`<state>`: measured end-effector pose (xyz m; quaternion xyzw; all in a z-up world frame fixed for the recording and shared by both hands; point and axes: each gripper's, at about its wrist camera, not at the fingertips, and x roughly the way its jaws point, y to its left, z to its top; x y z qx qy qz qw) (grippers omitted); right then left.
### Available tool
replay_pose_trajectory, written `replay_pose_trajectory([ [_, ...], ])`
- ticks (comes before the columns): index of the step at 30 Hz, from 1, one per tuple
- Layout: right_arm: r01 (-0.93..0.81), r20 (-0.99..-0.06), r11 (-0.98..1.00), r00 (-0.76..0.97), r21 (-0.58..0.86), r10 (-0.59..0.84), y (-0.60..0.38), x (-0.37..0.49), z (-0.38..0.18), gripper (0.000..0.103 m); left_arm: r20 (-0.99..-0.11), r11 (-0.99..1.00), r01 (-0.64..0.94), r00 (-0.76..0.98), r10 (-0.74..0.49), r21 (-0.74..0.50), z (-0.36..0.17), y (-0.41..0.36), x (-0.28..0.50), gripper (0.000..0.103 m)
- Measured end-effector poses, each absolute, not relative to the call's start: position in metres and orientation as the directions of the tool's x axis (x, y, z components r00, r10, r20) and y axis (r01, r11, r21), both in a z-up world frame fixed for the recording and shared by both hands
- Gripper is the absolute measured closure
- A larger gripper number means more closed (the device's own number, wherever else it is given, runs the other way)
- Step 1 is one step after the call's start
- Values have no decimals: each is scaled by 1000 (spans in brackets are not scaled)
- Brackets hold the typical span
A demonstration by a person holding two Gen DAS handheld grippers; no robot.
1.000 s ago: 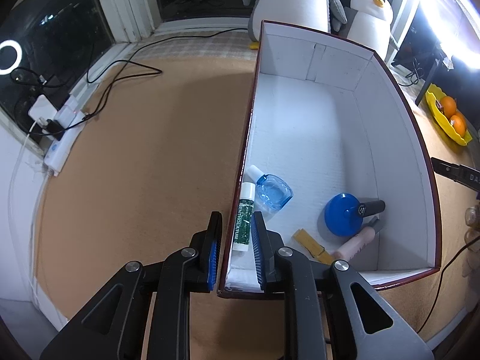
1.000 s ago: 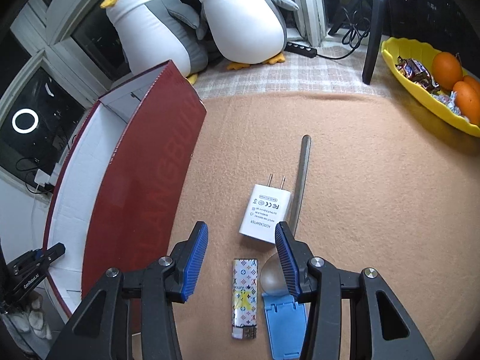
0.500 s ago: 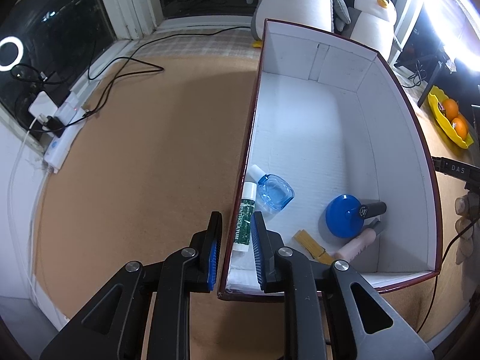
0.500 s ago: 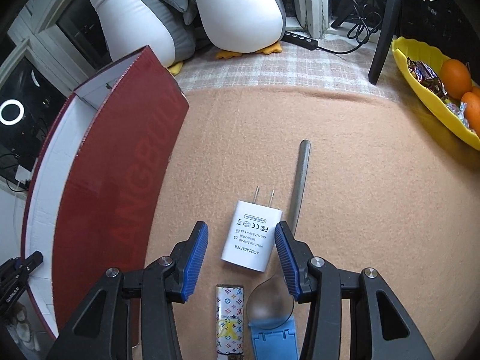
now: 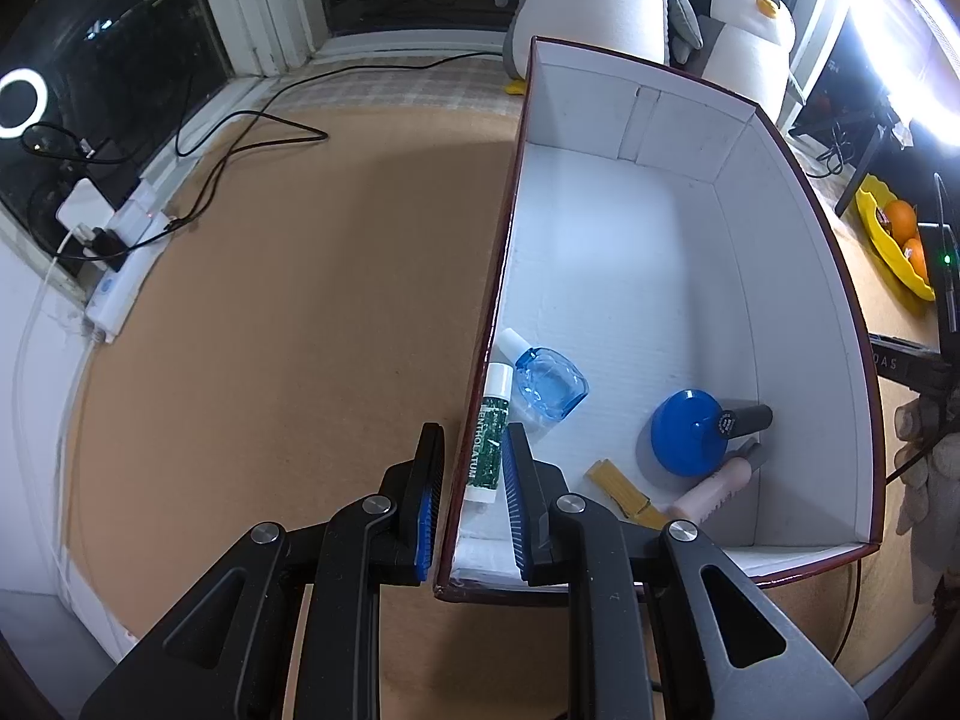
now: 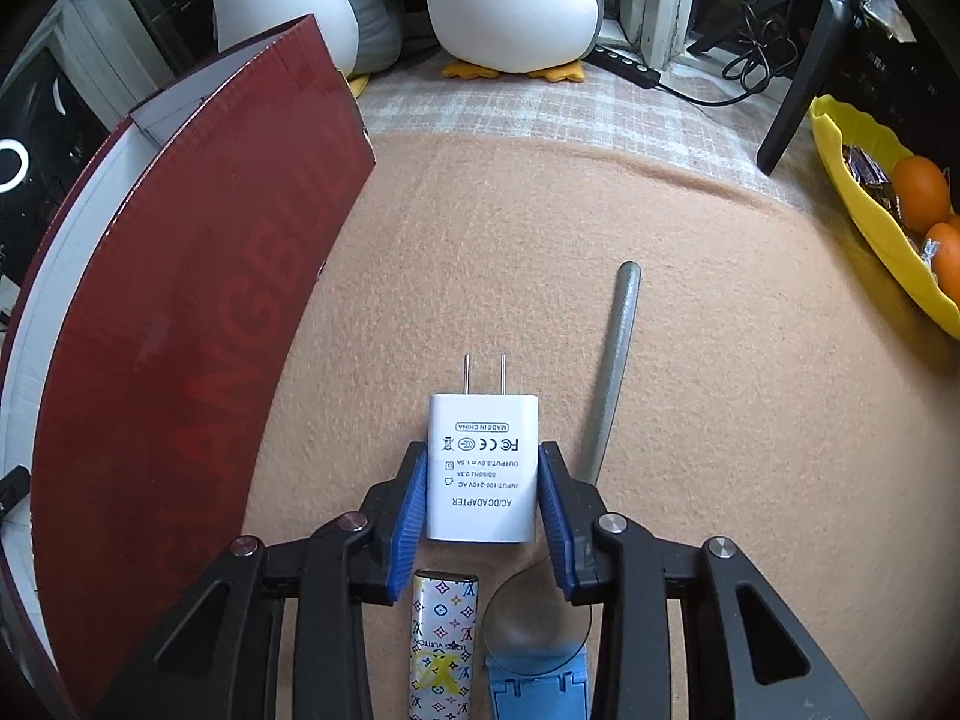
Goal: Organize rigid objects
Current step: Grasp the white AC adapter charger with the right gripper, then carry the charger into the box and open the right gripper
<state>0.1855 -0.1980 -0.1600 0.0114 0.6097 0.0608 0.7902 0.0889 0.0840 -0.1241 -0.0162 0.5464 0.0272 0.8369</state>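
My right gripper [image 6: 483, 504], jaws just closing, is clamping the adapter [image 6: 482, 468] on the blanket [image 6: 720, 420]; my left gripper [image 5: 470, 504] is pinching the box [image 5: 840, 312] wall, awaiting it.

Dark windows [image 5: 120, 60] with white frames [image 5: 258, 6] line the back, a ring light's [image 5: 21, 103] reflection glowing in the glass, tan cloth covering the surface [image 6: 720, 360], bright glare [image 5: 906, 30] upper right.

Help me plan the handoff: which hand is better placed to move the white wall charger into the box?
Right: the right gripper brackets the white wall charger, jaws just closing. The left gripper grips the red box's wall.
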Motion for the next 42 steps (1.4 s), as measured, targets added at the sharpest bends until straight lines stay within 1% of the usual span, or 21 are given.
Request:
replay_pose_trajectory([
  [13, -62, -949, 991, 287, 115, 128, -210, 166, -146, 71, -908, 997, -71, 418, 23, -7, -123, 84, 87, 85],
  [18, -58, -940, 990, 311, 130, 142, -211, 159, -132, 71, -902, 997, -70, 431, 22, -9, -120, 83, 84, 85],
  [26, -109, -910, 985, 379, 137, 169, -187, 145, -94, 71, -891, 998, -64, 454, 17, -14, -114, 83, 78, 85],
  [32, -154, -889, 979, 418, 134, 188, -170, 133, -69, 71, -879, 998, -69, 475, 26, -8, -111, 86, 74, 95],
  [42, -207, -861, 966, 451, 156, 236, -147, 117, -41, 71, -871, 998, -62, 491, 30, -1, -111, 88, 71, 97],
])
